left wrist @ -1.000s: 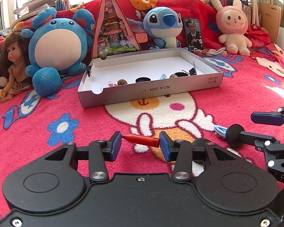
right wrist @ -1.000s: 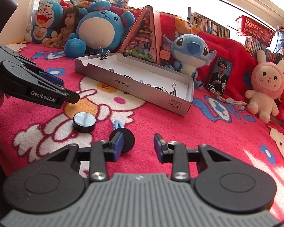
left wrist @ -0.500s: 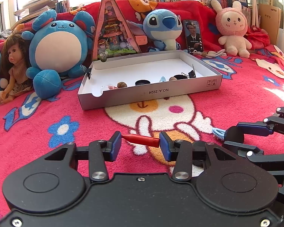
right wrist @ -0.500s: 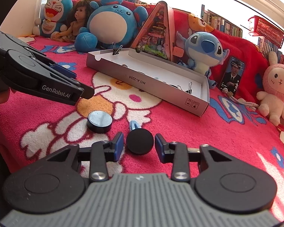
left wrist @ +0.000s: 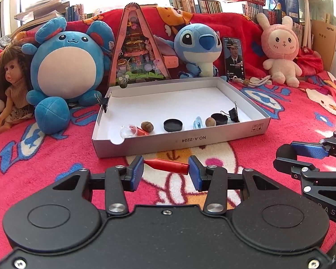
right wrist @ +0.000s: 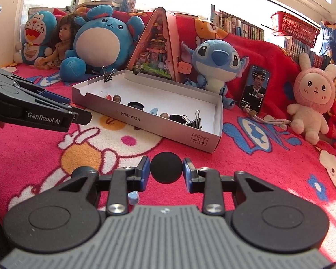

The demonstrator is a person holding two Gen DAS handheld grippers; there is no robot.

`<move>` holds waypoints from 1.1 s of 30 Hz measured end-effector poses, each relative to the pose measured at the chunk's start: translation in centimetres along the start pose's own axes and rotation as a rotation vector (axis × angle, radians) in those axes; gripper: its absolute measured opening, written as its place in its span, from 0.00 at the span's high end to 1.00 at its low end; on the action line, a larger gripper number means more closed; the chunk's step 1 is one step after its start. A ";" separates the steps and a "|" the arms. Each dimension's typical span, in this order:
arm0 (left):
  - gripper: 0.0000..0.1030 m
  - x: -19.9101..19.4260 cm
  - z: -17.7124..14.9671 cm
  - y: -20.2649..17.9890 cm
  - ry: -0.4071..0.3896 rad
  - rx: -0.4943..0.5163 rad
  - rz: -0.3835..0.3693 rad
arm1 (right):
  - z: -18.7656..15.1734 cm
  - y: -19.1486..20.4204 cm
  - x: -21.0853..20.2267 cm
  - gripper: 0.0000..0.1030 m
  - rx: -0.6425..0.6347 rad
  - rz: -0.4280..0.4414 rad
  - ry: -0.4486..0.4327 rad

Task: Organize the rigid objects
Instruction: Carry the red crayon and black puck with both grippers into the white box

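1. Red cartoon blanket (left wrist: pixel 44 157) is spread beneath the white box (left wrist: pixel 259 125).
2. A stiff, light red cone (left wrist: pixel 166 165) is clamped endwise by the left tool (left wrist: pixel 165 171).
3. A rigid black disc (right wrist: pixel 166 170) has just been closed on, edgewise, by the right tool (right wrist: pixel 166 173).

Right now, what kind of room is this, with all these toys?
Probably a bedroom or playroom at home: soft toys like the round blue plush mouse sit on a red cartoon-print fleece blanket, with rows of books on shelves behind.

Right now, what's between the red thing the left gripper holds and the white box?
Just bare pink blanket, seen in the left wrist view, between the red piece and the box.
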State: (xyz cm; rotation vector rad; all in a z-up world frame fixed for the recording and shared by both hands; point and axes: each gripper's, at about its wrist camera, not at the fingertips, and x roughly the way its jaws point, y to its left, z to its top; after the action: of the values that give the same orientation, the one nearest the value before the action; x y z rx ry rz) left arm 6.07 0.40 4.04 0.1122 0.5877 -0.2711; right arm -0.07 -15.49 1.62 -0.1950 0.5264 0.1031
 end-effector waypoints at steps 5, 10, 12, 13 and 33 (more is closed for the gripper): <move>0.59 2.0 3.0 1.3 0.000 -0.054 0.002 | 2.3 -1.6 1.6 0.63 0.058 -0.002 -0.010; 0.59 4.4 5.4 2.5 0.013 -0.091 0.032 | 4.6 -3.0 3.9 0.63 0.097 -0.002 -0.001; 0.60 5.2 6.2 2.9 0.017 -0.098 0.045 | 5.4 -3.4 4.8 0.63 0.108 -0.001 0.002; 0.59 5.6 6.5 3.1 0.014 -0.097 0.050 | 5.8 -3.5 5.2 0.63 0.108 -0.004 0.003; 0.59 13.7 8.9 3.6 0.111 -0.172 0.125 | 10.3 -5.7 15.0 0.63 0.203 -0.004 0.131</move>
State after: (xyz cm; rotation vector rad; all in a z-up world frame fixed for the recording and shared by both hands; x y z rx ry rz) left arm 22.76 -0.81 3.78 -0.0024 0.7086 -0.0925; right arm 18.73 -18.17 3.67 -0.0043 0.6633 0.0321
